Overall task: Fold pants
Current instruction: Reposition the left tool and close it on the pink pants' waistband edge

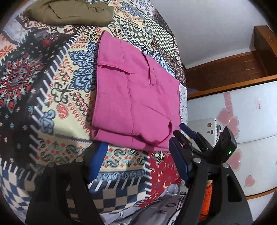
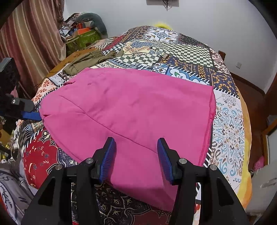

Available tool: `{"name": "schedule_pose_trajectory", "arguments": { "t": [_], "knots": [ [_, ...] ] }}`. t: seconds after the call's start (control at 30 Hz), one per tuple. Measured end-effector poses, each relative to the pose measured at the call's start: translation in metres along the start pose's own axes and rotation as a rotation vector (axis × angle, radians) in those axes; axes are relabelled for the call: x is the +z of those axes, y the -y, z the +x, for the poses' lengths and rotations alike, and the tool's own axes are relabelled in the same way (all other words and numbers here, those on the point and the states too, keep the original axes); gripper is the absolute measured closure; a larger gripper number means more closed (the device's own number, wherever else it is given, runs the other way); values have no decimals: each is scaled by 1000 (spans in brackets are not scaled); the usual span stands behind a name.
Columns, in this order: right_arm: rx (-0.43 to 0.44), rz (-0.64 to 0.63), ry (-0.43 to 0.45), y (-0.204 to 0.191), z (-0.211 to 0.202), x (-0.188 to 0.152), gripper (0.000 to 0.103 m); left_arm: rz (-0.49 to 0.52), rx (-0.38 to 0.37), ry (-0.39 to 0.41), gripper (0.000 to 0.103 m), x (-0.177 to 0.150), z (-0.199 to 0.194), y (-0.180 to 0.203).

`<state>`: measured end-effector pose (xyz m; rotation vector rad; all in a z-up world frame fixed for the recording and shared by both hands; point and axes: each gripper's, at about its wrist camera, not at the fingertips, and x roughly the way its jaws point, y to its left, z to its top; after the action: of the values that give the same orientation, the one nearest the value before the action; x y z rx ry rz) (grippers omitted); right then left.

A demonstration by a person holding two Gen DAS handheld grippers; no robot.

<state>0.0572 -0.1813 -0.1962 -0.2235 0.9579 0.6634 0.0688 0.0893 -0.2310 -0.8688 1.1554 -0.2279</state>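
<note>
The pink pants (image 1: 136,97) lie folded into a flat rectangle on the patterned bedspread (image 1: 52,97); they also fill the middle of the right wrist view (image 2: 131,110). My left gripper (image 1: 138,152) is open and empty, its blue pads just short of the fold's near edge. My right gripper (image 2: 136,159) is open and empty, hovering over the near part of the pants. The right gripper also shows in the left wrist view (image 1: 188,136) at the pants' corner. The left gripper's blue pad shows at the left of the right wrist view (image 2: 31,115), beside the pants' edge.
Olive-green folded pants (image 1: 72,12) lie further along the bed, also in the right wrist view (image 2: 86,60). A white cabinet with pink hearts (image 1: 242,124) stands beside the bed. A pile of clutter (image 2: 81,32) and a curtain (image 2: 31,38) are at the far left.
</note>
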Motion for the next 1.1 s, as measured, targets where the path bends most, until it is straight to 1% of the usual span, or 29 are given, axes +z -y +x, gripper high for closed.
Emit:
{"name": "schedule_pose_trajectory", "arguments": {
  "t": [0.2,0.27,0.4,0.53,0.57,0.6,0.63,0.7,0.8,0.9,1.1],
  "knots": [
    [9,10,2,2,1,0,56,-66,-48,5,32,15,11,-3],
    [14,13,2,3,1,0,56,-59,-35,10,32,19,14,-1],
    [19,17,3,4,2,0,56,-19,26,24,32,31,26,13],
    [26,21,2,5,2,0,55,18,70,46,33,40,35,21],
    [28,24,2,5,2,0,55,28,88,55,38,42,38,22],
    [29,26,2,6,3,0,54,46,115,65,47,44,41,25],
    [29,28,2,6,3,0,53,64,140,74,51,45,43,27],
    [35,33,1,7,3,-1,52,103,182,89,67,46,46,30],
    [38,38,0,8,3,-1,52,173,219,117,74,43,44,33],
    [35,34,-2,7,4,1,51,232,251,149,77,38,40,38],
    [36,21,-1,2,8,9,51,321,332,219,79,32,22,48]
  ]
}}
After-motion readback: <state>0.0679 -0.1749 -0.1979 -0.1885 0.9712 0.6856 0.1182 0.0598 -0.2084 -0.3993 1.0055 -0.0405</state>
